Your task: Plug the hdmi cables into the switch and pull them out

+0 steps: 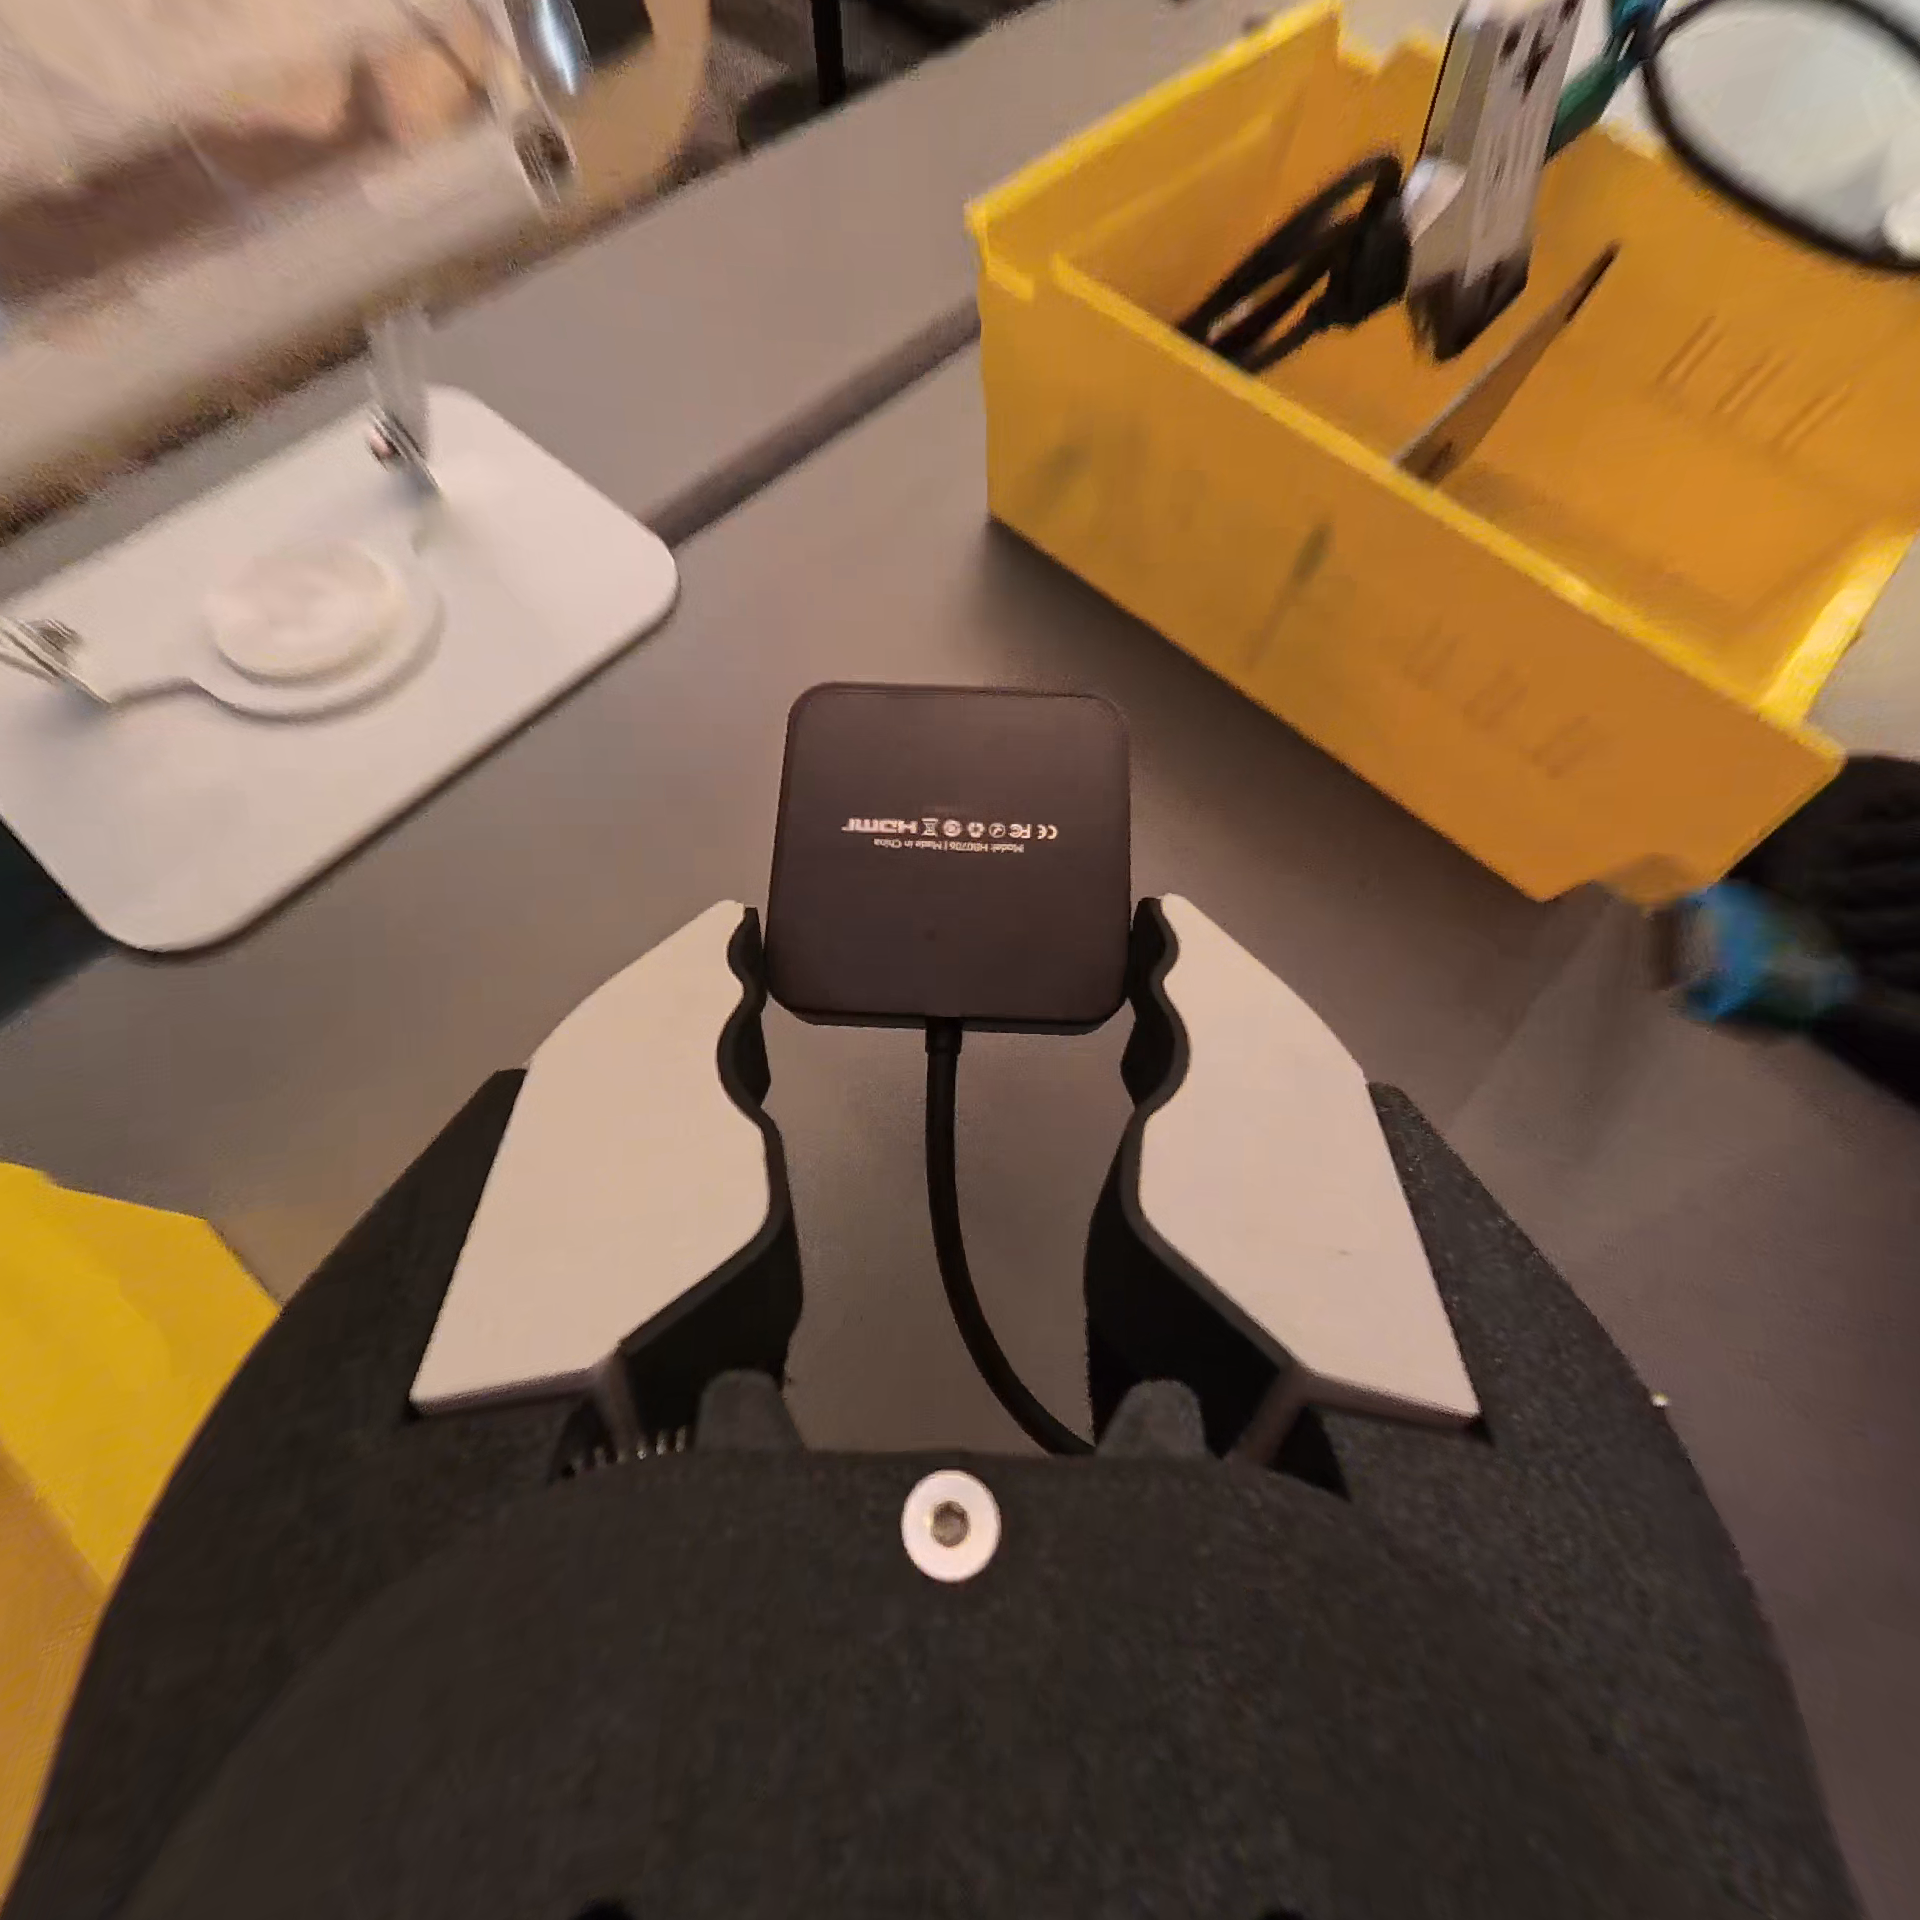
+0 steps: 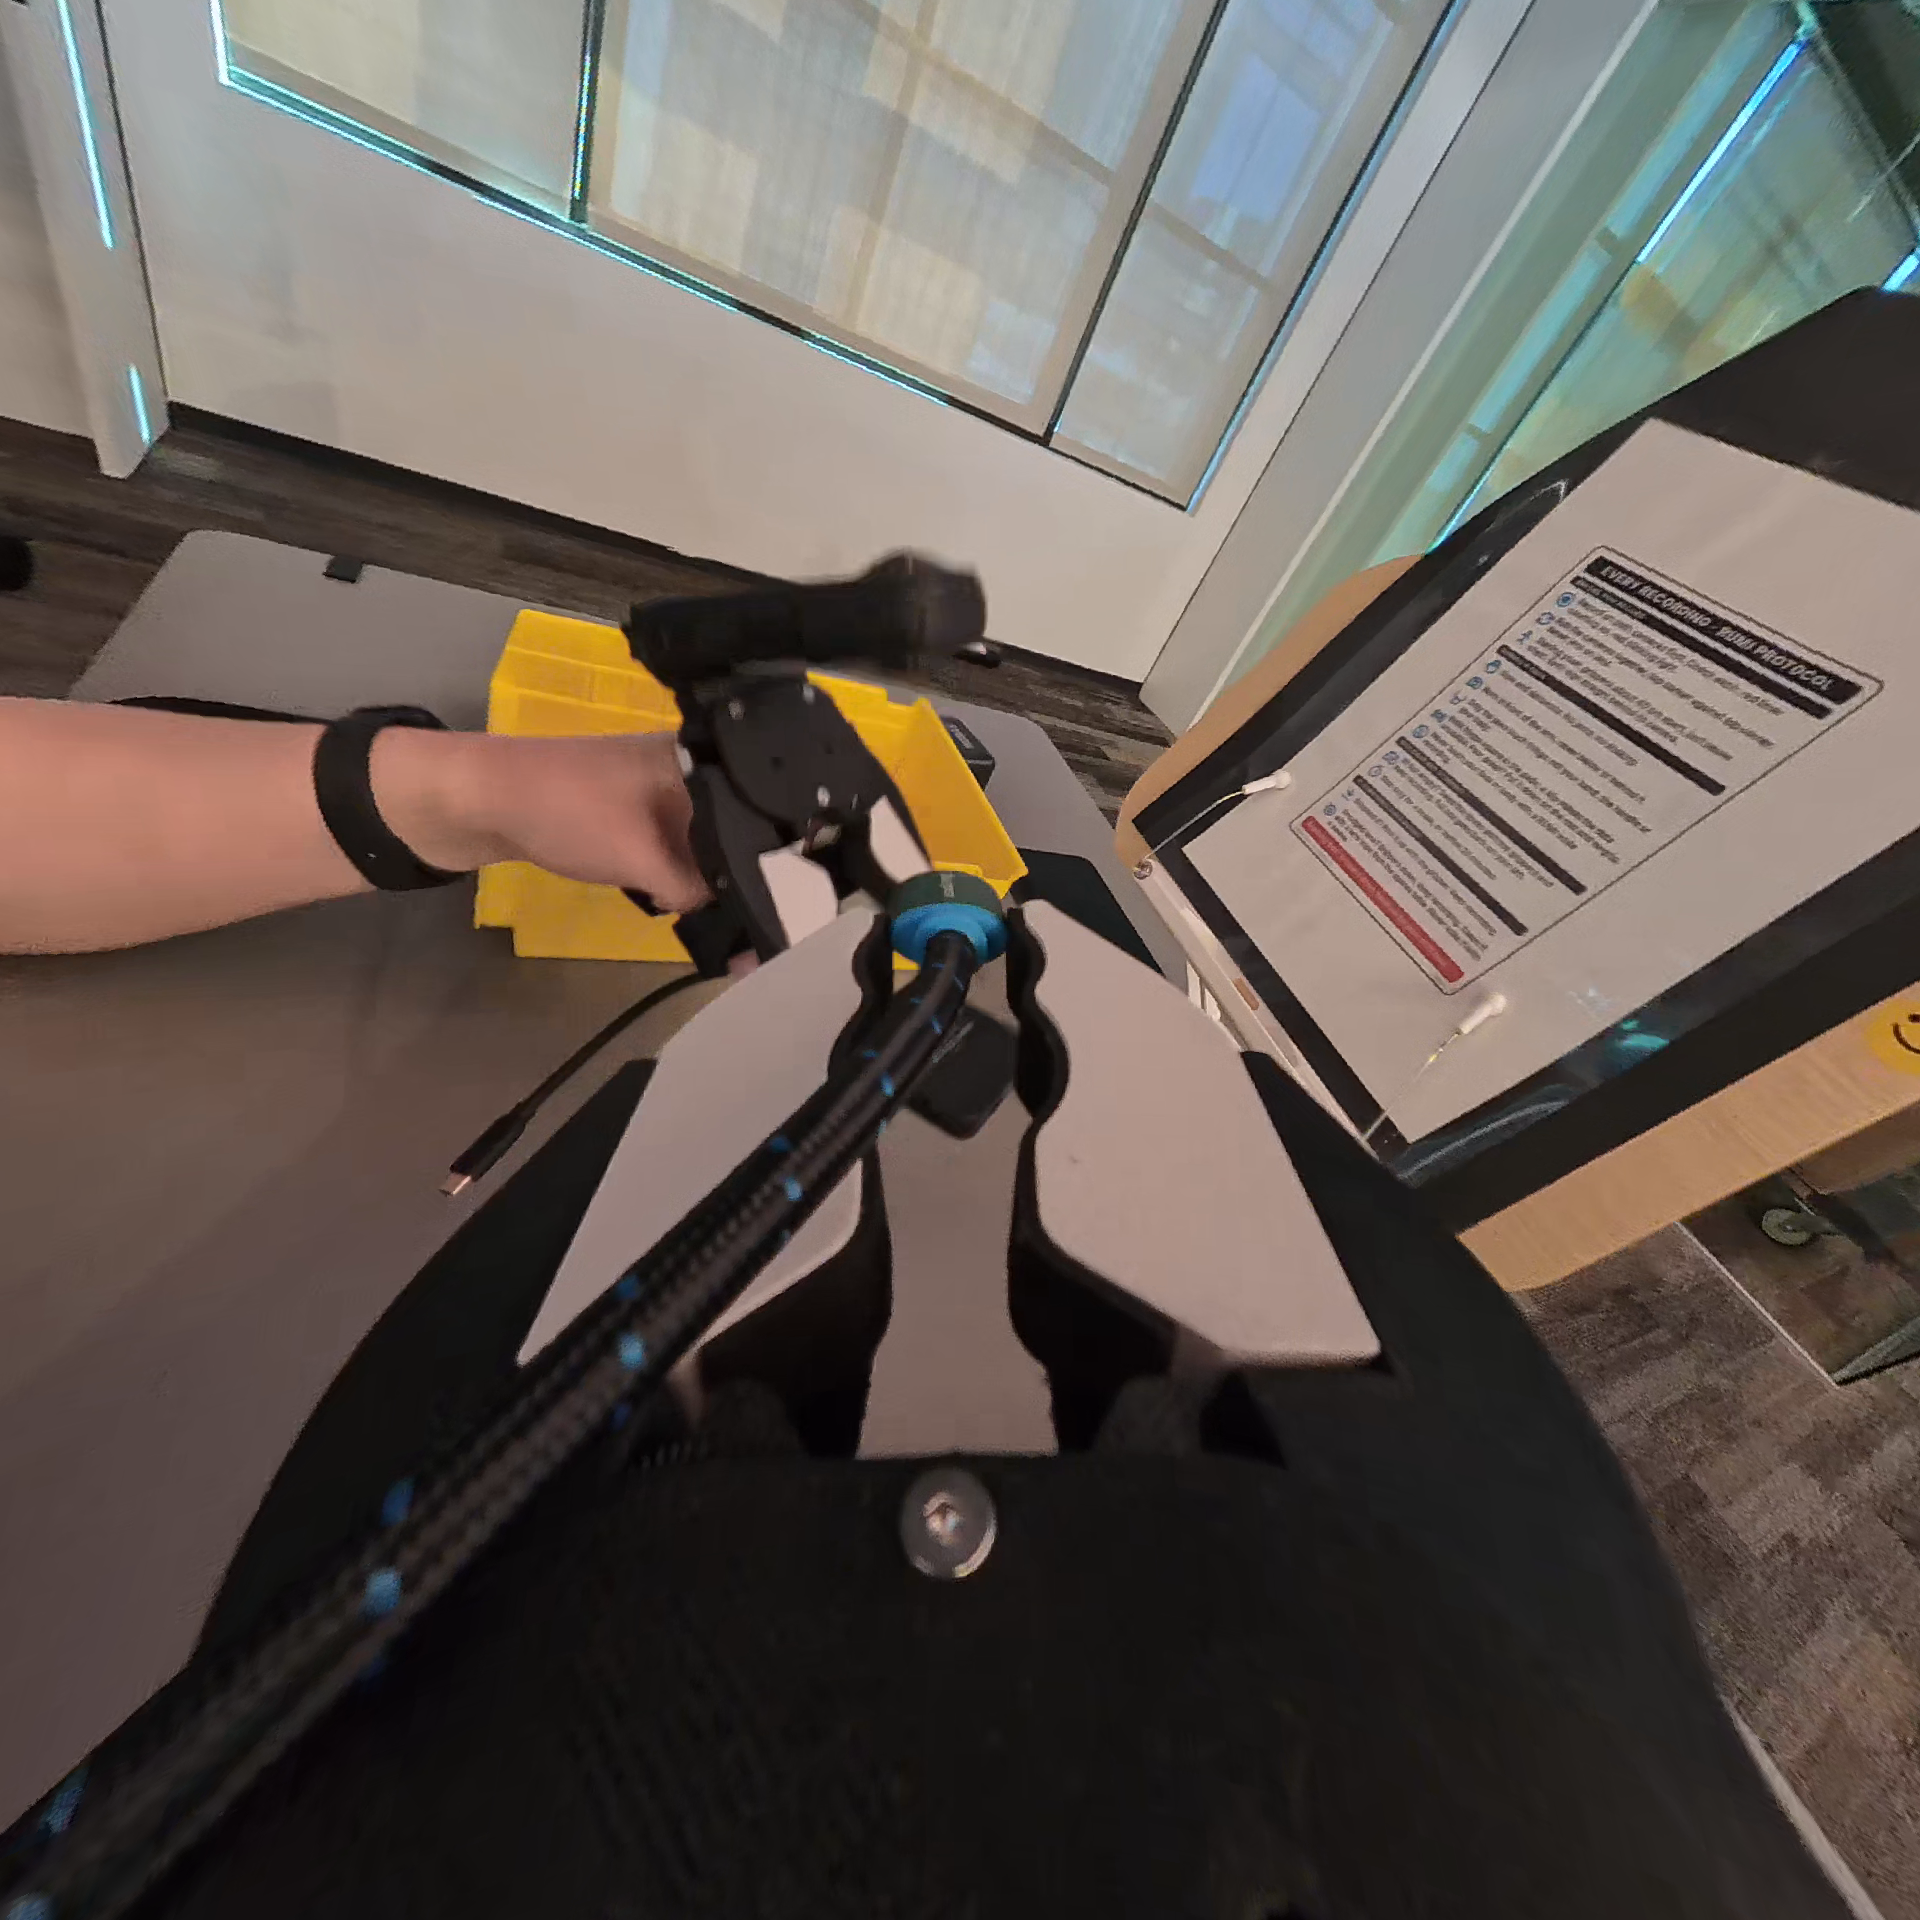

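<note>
On the far left of the left wrist view stands a white stand (image 1: 312, 665) on the grey table (image 1: 790, 436). In the middle, the left gripper (image 1: 945, 951) squeezes the black square switch (image 1: 945, 852) by its two sides. The switch lies flat, and its thin black cord (image 1: 951, 1226) runs straight back between the fingers toward the camera. To the right sits a yellow bin (image 1: 1382, 582) with black cables inside.

In the right wrist view, a hand (image 2: 561, 821) on the left holds the other tool. In the middle, the right gripper (image 2: 940, 935) pinches the blue-ended plug (image 2: 940, 920) of the braided hdmi cable (image 2: 665, 1320). The plug points away; the cable runs back, down-left.
</note>
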Motion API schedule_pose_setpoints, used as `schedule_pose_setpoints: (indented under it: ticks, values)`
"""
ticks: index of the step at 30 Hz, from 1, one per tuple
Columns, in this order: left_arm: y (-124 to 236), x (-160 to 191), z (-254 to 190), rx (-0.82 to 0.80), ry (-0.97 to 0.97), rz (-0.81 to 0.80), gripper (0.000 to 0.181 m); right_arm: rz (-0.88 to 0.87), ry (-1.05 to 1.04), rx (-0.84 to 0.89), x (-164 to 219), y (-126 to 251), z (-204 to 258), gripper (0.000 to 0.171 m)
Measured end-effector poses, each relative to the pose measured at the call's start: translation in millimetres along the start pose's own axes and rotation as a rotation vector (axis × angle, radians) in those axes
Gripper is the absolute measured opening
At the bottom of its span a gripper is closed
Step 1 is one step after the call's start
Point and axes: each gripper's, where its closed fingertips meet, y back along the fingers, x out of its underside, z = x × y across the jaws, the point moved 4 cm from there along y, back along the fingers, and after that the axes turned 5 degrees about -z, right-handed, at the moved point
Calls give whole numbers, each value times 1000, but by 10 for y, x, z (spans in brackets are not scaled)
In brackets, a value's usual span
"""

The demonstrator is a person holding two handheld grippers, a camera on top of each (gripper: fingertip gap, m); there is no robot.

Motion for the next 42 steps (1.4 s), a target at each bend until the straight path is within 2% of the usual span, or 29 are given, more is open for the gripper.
schedule_pose_setpoints:
  ticks: [5,13,23,42]
  values:
    - [401,-479,-19,-1,27,-171,67,-40,28,60,104,-263,84,21]
    - [764,-538,-82,72,131,-276,67,-121,85,247,152,-430,162,21]
    - [659,-572,-244,144,160,-301,67,-124,57,339,242,-495,195,21]
    - [658,-596,-286,104,138,-308,67,-83,92,368,268,-507,194,21]
